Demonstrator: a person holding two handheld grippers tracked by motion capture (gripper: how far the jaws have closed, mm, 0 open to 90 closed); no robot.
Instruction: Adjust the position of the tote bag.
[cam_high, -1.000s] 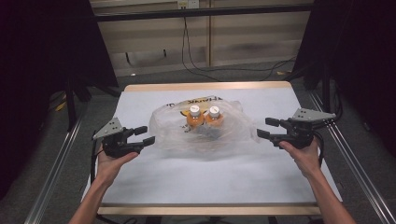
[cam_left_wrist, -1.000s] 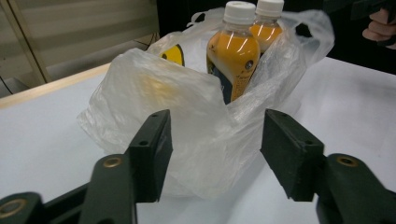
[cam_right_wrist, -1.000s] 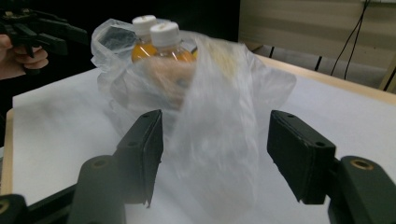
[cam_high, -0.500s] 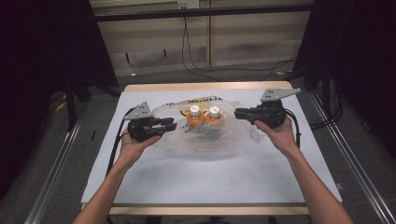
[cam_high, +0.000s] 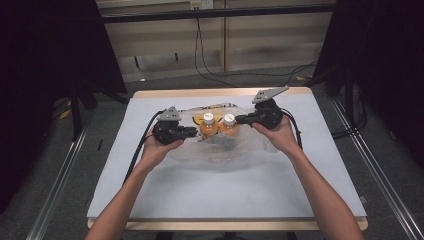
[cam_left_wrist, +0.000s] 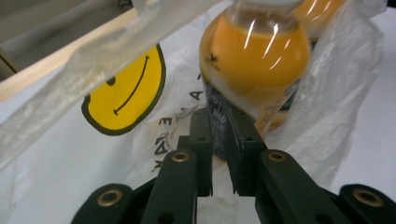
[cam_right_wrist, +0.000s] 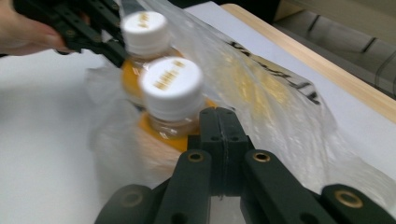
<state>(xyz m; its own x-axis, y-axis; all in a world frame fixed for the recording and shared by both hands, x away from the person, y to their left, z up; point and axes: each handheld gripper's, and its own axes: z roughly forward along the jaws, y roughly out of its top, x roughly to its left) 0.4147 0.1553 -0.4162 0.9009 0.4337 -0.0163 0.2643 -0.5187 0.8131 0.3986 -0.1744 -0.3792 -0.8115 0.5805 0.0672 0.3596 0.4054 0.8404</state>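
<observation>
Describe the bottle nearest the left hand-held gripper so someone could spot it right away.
On the white table lies a clear plastic bag holding two orange juice bottles. It is the bottle beside the left hand-held gripper; the other bottle stands by the right one.

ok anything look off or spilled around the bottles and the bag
Nothing spilled or damaged. Both orange bottles stand upright and capped inside the crumpled clear plastic bag. The left gripper and right gripper press in at the bag's sides.
</observation>
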